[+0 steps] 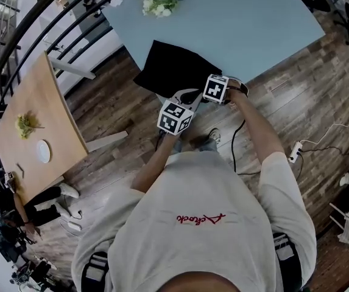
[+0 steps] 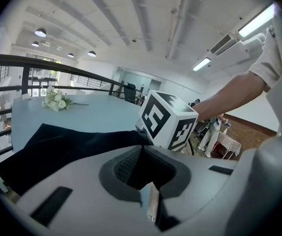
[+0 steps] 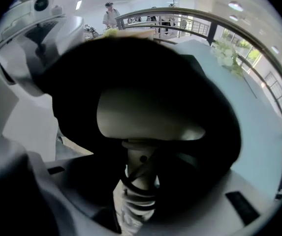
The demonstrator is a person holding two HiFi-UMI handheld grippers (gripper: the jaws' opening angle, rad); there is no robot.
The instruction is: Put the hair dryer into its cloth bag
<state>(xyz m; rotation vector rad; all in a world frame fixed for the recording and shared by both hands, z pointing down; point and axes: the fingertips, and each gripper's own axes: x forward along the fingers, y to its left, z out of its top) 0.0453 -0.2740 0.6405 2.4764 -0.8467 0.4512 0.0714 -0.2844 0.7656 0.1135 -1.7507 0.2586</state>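
Note:
The black cloth bag [image 1: 173, 69] lies at the near edge of the light blue table [image 1: 253, 23]. My left gripper [image 1: 183, 101] is shut on the bag's rim, with black cloth and a small label [image 2: 151, 203] pinched between its jaws [image 2: 145, 181]. My right gripper [image 1: 214, 93] points steeply down and is shut on the handle [image 3: 140, 173] of the pale hair dryer [image 3: 148, 117]. The dryer's head sits inside the bag's mouth, with dark cloth [image 3: 214, 87] around it. The right gripper's marker cube [image 2: 168, 122] hangs just beyond the bag [image 2: 57, 146].
White flowers [image 1: 157, 3] lie at the table's far side. A wooden table [image 1: 31, 120] with a plate [image 1: 43, 151] stands to the left, behind a dark railing. A black cord [image 1: 236, 148] and a power strip [image 1: 295, 151] lie on the wood floor.

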